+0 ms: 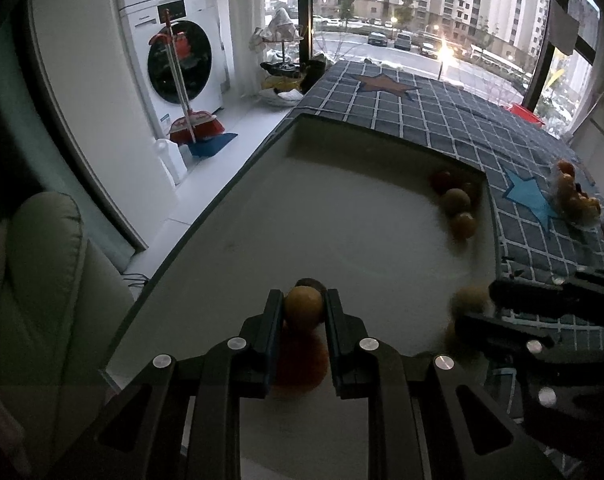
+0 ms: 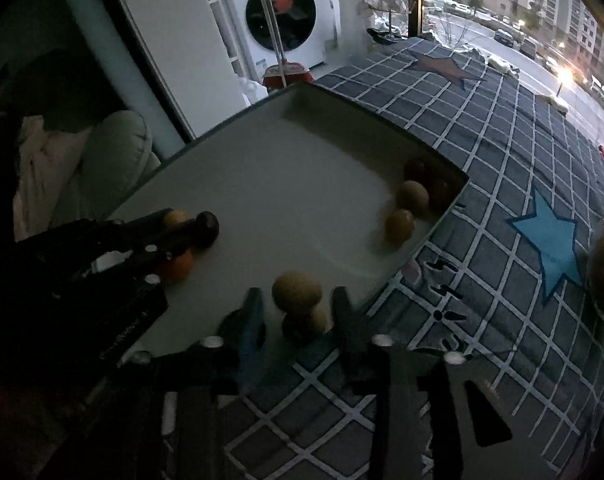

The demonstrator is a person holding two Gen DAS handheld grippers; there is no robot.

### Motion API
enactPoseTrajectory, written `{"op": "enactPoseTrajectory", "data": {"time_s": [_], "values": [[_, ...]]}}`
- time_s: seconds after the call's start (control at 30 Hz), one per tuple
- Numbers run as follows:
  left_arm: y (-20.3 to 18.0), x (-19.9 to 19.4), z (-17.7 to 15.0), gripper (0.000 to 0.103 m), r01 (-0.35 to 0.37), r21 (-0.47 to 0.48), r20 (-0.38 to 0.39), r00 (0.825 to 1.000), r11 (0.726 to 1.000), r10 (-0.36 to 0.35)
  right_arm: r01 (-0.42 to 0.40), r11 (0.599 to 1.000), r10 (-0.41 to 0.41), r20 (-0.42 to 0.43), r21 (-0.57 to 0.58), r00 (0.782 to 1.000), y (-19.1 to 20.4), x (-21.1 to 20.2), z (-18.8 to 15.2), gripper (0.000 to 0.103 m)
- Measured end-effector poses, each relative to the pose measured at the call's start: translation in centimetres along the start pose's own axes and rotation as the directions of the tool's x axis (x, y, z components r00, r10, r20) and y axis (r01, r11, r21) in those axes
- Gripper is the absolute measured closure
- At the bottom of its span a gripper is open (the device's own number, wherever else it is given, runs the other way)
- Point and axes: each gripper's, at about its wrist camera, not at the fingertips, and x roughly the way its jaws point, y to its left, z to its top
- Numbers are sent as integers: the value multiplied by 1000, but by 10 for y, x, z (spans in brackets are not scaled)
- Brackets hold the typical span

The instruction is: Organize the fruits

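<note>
A shallow tray point(image 2: 174, 156) sits on the checked cloth point(image 2: 501, 152), its left edge at the worktop's edge. Three fruits point(image 2: 399, 226) huddle in its far right corner, two more point(image 2: 298, 292) at its near right edge. A fruit pile point(image 1: 575, 196) lies on the cloth, right of the tray.

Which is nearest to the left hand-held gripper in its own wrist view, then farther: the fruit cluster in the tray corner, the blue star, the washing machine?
1. Fruit cluster, tray's far right corner.
2. Blue star, on the cloth, right of the tray.
3. Washing machine, far left, across the room.
</note>
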Motion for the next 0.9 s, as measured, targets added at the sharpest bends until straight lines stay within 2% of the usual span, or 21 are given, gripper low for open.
{"op": "enactPoseTrajectory", "data": {"time_s": [0.07, 0.1, 0.13, 0.17, 0.23, 0.37, 0.53, 0.57, 0.6, 0.63, 0.67, 0.77, 0.9], "values": [[0, 0, 0, 78, -2, -2, -1, 1000, 1000, 2, 65, 998, -65, 16, 1, 998, 3, -4, 1, 24], [1, 1, 0, 70, -3, -6, -4, 1000, 1000, 3, 107, 994, -107, 28, -1, 994, 3, -7, 1, 23], [3, 1, -1, 41, -13, -17, -8, 1000, 1000, 13, 119, 993, -119, 34, 1, 992, 2, -8, 2, 23], [5, 1, -1, 21, -25, -29, 1, 1000, 999, 25, 121, 993, -121, 32, 14, 992, -1, -10, 2, 22], [9, -5, -2, 20, -28, -50, 36, 999, 998, 30, 121, 992, -121, 11, 44, 993, -8, -9, 2, 21], [7, -5, -4, 20, -24, -50, 22, 999, 998, 25, 114, 988, -109, -48, 107, 993, -19, 1, -3, 20], [9, -3, -10, 19, -38, -44, -20, 999, 998, 37, 146, 985, -138, -87, 96, 987, -16, 7, -11, 18], [10, -4, -12, 18, -43, -44, -18, 999, 998, 42, 147, 985, -138, -96, 92, 986, -16, 8, -12, 15], [11, -6, -14, 12, -46, -44, -18, 999, 998, 45, 143, 986, -134, -108, 87, 985, -15, 9, -14, 15], [12, -7, -15, 0, -67, -45, -18, 998, 997, 66, 142, 986, -132, -110, 85, 985, -14, 8, -15, 13], [14, -8, -17, 1, -81, -44, -12, 997, 996, 80, 144, 986, -134, -110, 84, 985, -14, 7, -16, 11], [16, -12, -21, 1, -46, -48, -16, 999, 998, 45, 161, 985, -152, -123, 67, 981, -13, 7, -18, 6], [12, -16, -25, 1, -86, -22, -5, 996, 996, 86, 148, 988, -138, -160, 47, 977, -12, 12, -23, 3]]}}
